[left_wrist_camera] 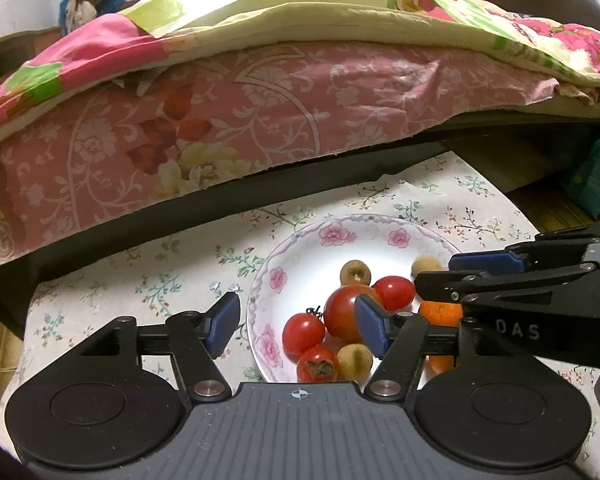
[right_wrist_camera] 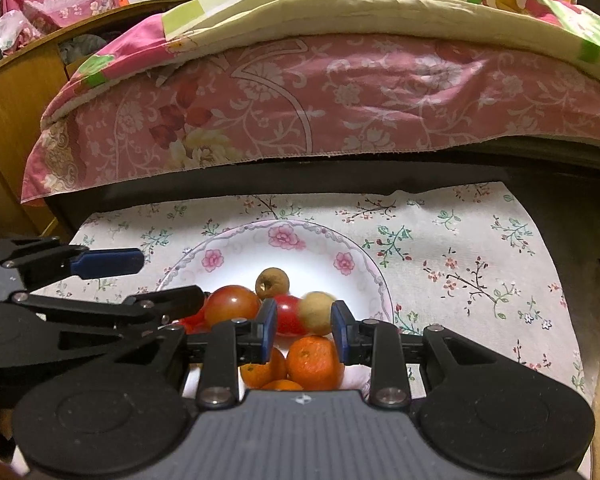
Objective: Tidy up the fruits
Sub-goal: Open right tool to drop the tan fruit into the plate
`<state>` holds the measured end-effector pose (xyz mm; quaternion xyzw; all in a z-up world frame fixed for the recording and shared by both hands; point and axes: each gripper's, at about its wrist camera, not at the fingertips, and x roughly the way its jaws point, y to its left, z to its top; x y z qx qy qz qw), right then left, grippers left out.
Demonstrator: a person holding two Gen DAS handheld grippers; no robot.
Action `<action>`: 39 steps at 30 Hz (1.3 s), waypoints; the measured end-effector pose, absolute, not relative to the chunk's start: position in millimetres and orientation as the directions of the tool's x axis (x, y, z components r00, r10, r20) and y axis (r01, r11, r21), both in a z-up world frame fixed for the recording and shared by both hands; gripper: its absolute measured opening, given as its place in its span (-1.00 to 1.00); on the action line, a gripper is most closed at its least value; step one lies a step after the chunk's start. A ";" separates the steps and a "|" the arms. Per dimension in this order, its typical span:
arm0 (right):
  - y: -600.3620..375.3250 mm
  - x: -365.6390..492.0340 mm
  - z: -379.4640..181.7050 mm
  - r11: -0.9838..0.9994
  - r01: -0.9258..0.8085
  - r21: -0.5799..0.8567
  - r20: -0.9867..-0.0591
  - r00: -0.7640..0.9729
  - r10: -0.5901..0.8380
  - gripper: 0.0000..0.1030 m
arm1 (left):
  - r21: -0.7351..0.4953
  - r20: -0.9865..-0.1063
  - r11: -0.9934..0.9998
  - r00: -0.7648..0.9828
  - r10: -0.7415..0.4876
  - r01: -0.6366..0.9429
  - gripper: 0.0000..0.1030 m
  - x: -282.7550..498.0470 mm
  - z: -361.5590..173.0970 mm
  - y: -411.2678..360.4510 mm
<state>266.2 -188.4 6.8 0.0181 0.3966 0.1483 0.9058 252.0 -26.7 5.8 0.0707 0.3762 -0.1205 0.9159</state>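
A white plate with pink flowers (left_wrist_camera: 300,236) (right_wrist_camera: 236,252) sits on a floral cloth and holds the fruit: a large tomato (left_wrist_camera: 342,312) (right_wrist_camera: 232,306), small red tomatoes (left_wrist_camera: 302,334), brown longans (left_wrist_camera: 355,272) (right_wrist_camera: 272,282), a small persimmon (left_wrist_camera: 317,365) and oranges (right_wrist_camera: 312,362). My left gripper (left_wrist_camera: 296,324) is open and empty over the plate's left rim. My right gripper (right_wrist_camera: 304,334) is open above the oranges, with a blurred longan (right_wrist_camera: 318,312) just beyond its fingertips. Each gripper shows in the other's view (left_wrist_camera: 484,270) (right_wrist_camera: 140,276).
The floral cloth (right_wrist_camera: 460,264) covers a small table. A bed with pink and green quilts (left_wrist_camera: 260,92) overhangs the table's far edge. A wooden cabinet (right_wrist_camera: 16,92) stands at the far left.
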 end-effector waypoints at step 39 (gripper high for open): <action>-195.0 187.3 24.2 0.959 -0.221 0.177 -0.704 0.653 0.280 -0.31 | 0.070 -0.661 0.987 0.747 -0.063 0.145 0.86 178.2 26.0 -12.5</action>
